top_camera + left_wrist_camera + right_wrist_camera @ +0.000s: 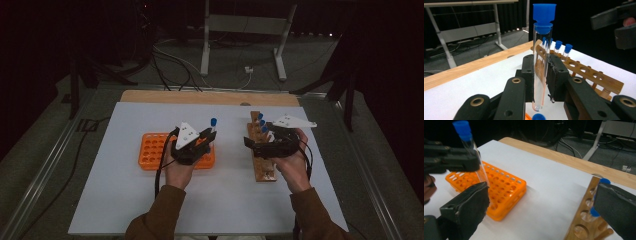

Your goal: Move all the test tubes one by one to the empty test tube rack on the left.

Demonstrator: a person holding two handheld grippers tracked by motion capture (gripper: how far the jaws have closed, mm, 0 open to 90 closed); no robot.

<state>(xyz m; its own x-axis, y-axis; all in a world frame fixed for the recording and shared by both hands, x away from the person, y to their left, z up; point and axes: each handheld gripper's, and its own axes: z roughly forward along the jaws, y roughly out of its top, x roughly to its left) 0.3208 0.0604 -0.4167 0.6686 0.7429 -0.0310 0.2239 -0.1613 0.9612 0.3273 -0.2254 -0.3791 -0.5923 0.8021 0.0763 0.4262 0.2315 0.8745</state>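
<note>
Test tube upright, blue-capped | left gripper fingers clamped on it | right gripper fingers wide apart, empty

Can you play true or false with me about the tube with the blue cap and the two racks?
1. The left gripper holds a clear tube with a blue cap. True.
2. The tube lies flat on the table. False: it stands upright between the jaws, above the orange rack.
3. The right gripper is shut on a tube. False: its jaws stand wide open with nothing between them.
4. The wooden rack has blue-capped tubes in it. True.
5. The orange rack is on the floor. False: it sits on the white table top.
</note>
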